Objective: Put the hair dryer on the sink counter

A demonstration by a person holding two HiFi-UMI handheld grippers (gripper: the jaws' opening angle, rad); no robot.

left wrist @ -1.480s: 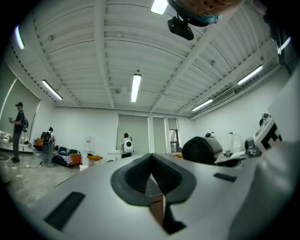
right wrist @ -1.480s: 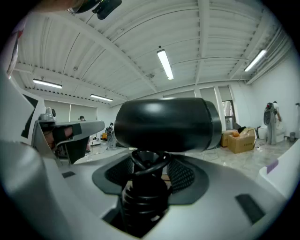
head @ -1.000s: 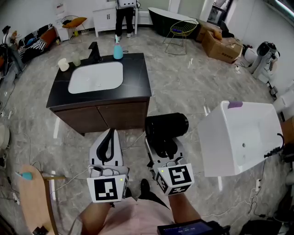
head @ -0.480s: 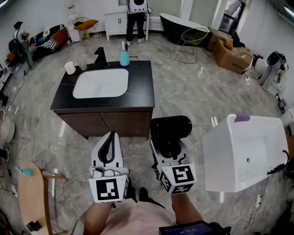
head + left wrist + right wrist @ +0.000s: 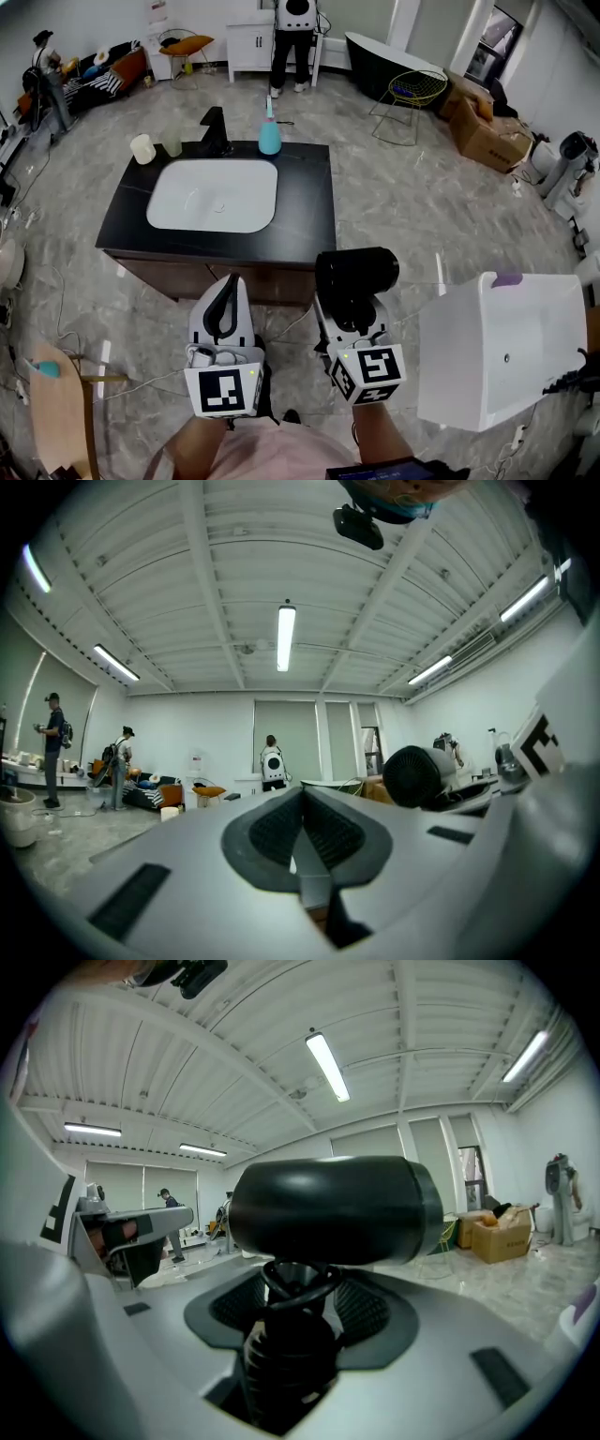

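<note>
The black hair dryer [image 5: 357, 273] is held upright by its handle in my right gripper [image 5: 350, 306], barrel pointing right. In the right gripper view its barrel [image 5: 330, 1209] fills the middle and the ribbed handle stands between the pads, with my right gripper [image 5: 292, 1312] shut on it. My left gripper [image 5: 224, 306] hangs beside it, shut and empty; its pads [image 5: 323, 838] meet in the left gripper view, where the hair dryer [image 5: 418, 777] shows at right. The black sink counter [image 5: 305, 202] with a white basin [image 5: 214, 195] stands just ahead of both grippers.
On the counter's far edge stand a black faucet [image 5: 215, 130], a blue soap bottle [image 5: 270, 138], a white cup [image 5: 142, 148] and a glass [image 5: 172, 145]. A white bathtub [image 5: 506, 349] is close on the right. A wooden stool [image 5: 58, 412] is at left. A person [image 5: 296, 36] stands far back.
The counter has come nearer and more to the middle of the head view. Both grippers keep their pose, the hair dryer still in the right one.
</note>
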